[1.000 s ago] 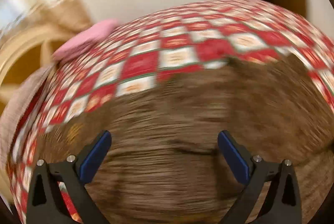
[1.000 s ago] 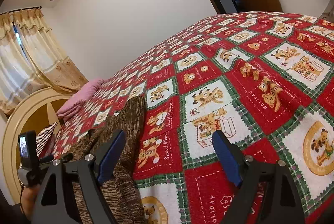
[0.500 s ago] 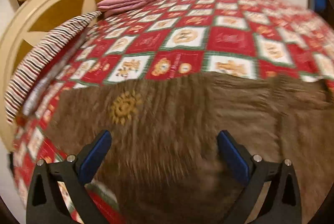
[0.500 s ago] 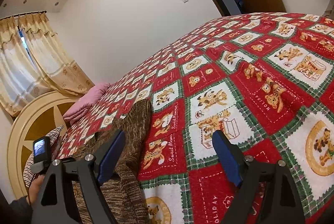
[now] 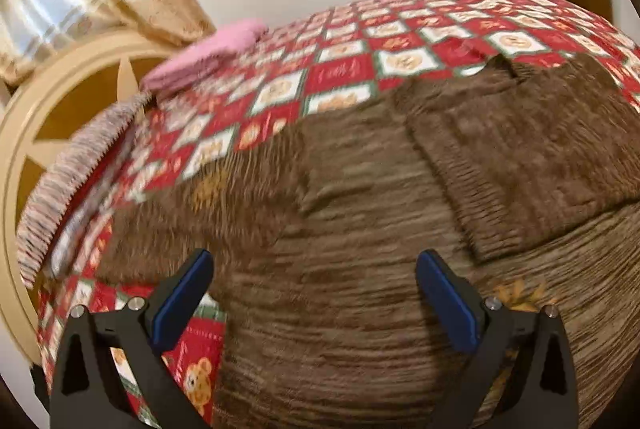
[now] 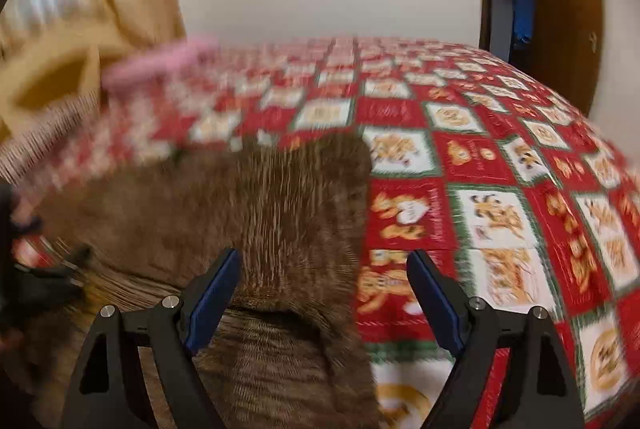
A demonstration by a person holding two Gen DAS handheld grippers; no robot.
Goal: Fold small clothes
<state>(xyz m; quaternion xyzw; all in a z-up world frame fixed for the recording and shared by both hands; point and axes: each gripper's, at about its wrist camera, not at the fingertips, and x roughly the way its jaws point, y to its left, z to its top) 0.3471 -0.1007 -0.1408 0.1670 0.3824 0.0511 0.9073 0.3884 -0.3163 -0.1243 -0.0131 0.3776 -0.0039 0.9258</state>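
A bed covered with a red, white and green checked quilt printed with teddy bears (image 5: 344,69) (image 6: 492,213) fills both wrist views, curving away ahead of each tool toward a pale wall. On it, directly beneath and ahead of both tools, lies the brown ribbed knit garment (image 5: 360,229) (image 6: 280,213), spread mostly flat with its long axis running crosswise to the left tool, from ahead-left to ahead-right. Its knit is mottled brown with fine ribs; small orange sun-like motifs show on it, one ahead-left of the left tool and one just beside that tool's right finger. A flap of the garment is folded back over the body ahead-right of the left tool, making a rough rectangle. In the right wrist view a band of the knit runs straight ahead between the fingers, ending in a squared edge on the quilt; both views are motion-blurred.

Far ahead-left of both tools, a folded pink blanket (image 5: 208,57) (image 6: 160,65) sits on the quilt near a cream and tan round headboard (image 5: 60,101).

The left tool (image 5: 312,293) hangs over the knit with its blue-padded fingers spread wide, gripping nothing. The right tool (image 6: 322,289) is likewise spread wide and empty, the knit band below its gap
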